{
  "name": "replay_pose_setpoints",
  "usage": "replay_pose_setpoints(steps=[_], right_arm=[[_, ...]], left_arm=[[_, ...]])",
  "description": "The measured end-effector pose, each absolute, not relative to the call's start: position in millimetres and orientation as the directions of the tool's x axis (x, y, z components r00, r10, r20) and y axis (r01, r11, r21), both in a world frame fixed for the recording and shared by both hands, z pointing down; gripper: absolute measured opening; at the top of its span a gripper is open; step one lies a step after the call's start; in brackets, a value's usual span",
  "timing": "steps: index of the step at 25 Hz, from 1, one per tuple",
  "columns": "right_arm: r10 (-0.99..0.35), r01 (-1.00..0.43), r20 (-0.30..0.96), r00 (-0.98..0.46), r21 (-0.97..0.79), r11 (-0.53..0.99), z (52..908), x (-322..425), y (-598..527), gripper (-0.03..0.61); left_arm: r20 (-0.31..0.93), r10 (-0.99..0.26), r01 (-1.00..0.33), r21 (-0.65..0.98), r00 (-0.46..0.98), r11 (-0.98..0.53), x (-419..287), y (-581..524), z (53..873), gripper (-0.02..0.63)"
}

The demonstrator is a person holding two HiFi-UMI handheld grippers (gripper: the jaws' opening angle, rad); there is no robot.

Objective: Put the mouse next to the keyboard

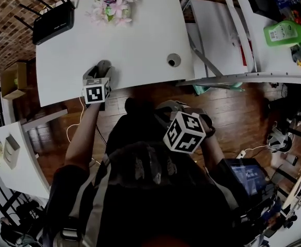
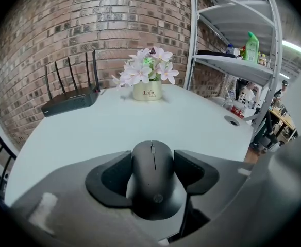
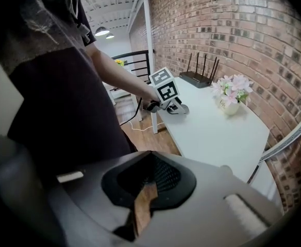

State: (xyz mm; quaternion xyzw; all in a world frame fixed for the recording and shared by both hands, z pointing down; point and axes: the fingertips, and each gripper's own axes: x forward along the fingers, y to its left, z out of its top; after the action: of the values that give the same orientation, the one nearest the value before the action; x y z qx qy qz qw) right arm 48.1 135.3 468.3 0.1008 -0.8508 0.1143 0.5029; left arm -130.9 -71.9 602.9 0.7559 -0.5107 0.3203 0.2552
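Two grippers, one loaded. Nearest the person's body, the right gripper (image 3: 149, 184) hangs over the wooden floor, its jaws clenched to a thin slit with nothing between them.

Ahead, at the near edge of the white surface (image 2: 140, 125), the left gripper (image 2: 152, 161) has its jaws clenched on the black mouse (image 2: 153, 189). One pad lies against each flank, and the buttons point to 12 o'clock. Whether the mouse's base rests on the surface or sits just clear of it cannot be told.

Beyond the mouse come a cable hole (image 2: 234, 120) at 2 o'clock, a pot of flowers (image 2: 147, 84) at 12 o'clock and a router (image 2: 70, 101) at 10 o'clock, the last close to the brick wall. No keyboard appears in any view.

Judged step: the grasp is made and the carry is not yet done. The next move calls for finding the keyboard, probably off this surface. The mouse would then be brought across level and set down flat just beside the keyboard, without knocking it, before the jaws let go.
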Motion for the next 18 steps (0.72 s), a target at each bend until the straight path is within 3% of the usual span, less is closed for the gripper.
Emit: replay_pose_setpoints(steps=[7,18], right_arm=[[-0.186,-0.323,0.822,-0.539,0.002,0.947,457,65,117,0.006],[-0.134,-0.232,0.804,-0.58,-0.006,0.973,457,71,119,0.006]], left_arm=[[0.778,-0.593,-0.942,-0.003,0.208,-0.334,-141,-70,604,0.265],[0.809,-0.574,-0.94,-0.087,0.127,-0.329,-160,-62,603,0.265]])
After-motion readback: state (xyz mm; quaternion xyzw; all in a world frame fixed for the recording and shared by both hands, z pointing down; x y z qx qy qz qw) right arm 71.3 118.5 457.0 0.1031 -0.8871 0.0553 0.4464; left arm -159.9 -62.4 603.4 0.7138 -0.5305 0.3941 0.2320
